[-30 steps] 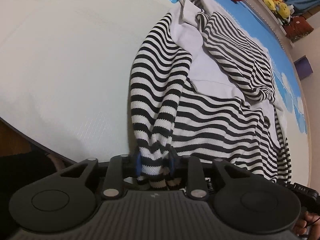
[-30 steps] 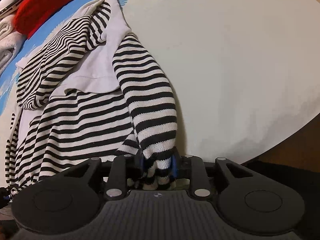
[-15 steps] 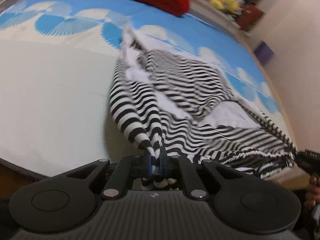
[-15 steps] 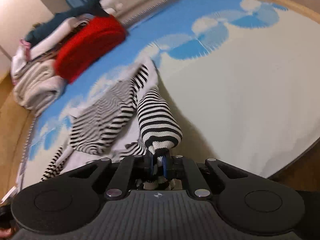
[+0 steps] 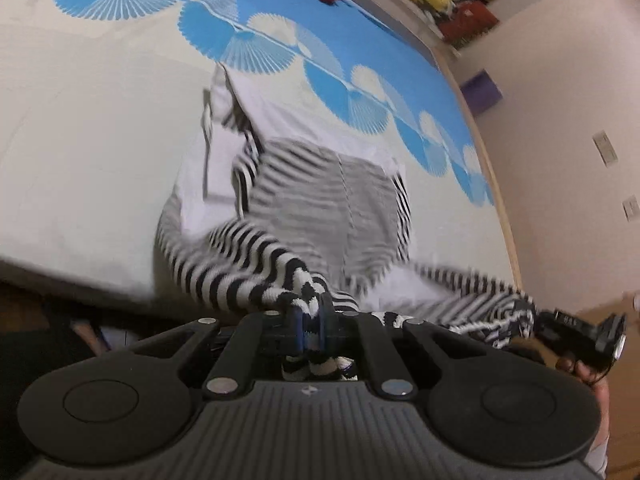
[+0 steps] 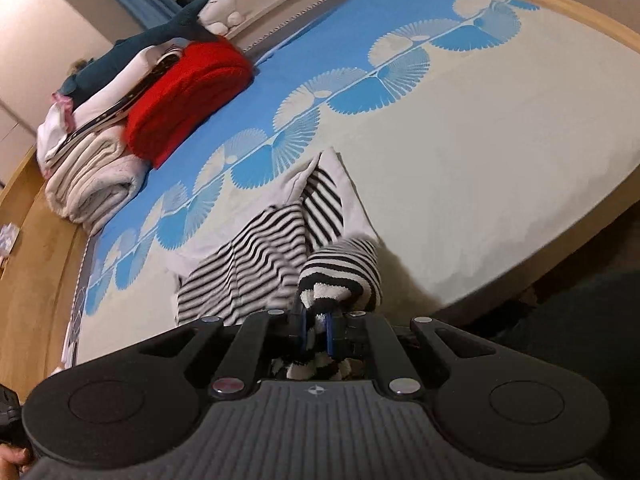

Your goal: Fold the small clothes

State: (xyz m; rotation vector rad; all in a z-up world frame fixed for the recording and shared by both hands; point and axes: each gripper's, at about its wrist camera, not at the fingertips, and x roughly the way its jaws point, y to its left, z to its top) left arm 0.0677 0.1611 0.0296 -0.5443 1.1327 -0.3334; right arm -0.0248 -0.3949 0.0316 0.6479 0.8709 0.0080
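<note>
Black-and-white striped sweater (image 5: 320, 200), partly lifted

Sweater (image 6: 280, 256) on bed (image 6: 480, 160), folded clothes (image 6: 160, 96) behind.

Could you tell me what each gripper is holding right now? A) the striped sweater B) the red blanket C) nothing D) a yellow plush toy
A: the left gripper and the right gripper are each shut on a bunch of the black-and-white striped sweater.
</note>
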